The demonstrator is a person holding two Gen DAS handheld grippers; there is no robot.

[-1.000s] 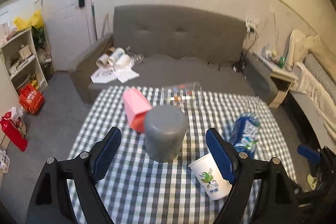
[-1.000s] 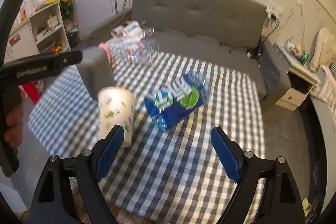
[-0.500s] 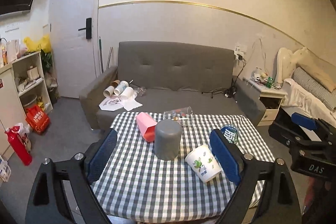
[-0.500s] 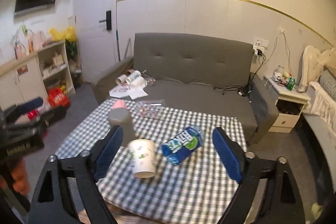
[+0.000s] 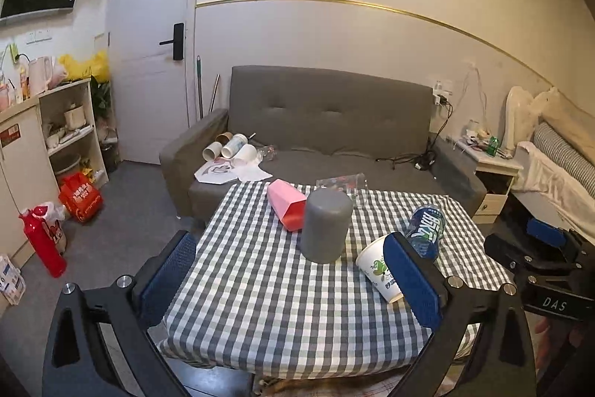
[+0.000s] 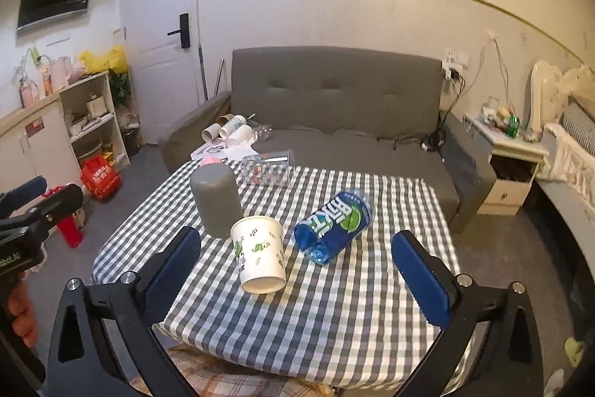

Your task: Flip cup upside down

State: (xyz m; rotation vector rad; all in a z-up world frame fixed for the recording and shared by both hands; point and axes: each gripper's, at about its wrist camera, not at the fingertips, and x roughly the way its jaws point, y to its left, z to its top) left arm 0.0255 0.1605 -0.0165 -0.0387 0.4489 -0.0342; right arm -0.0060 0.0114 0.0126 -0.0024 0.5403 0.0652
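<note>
Checked desk (image 6: 334, 304) out front, carrying everything. Grey cup (image 6: 216, 201) mouth-down near its middle. Blue bottle (image 6: 334, 224) on its side, white paper cup (image 6: 260, 253) just beside. Left tongs (image 5: 293, 279) and right tongs (image 6: 297, 270) gaping wide, gripping nothing, short of the desk.

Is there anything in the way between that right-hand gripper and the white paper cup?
Nothing visible. The paper cup lies on its side on the checked tablecloth, nearest the right gripper; the grey cup stands behind it.
</note>
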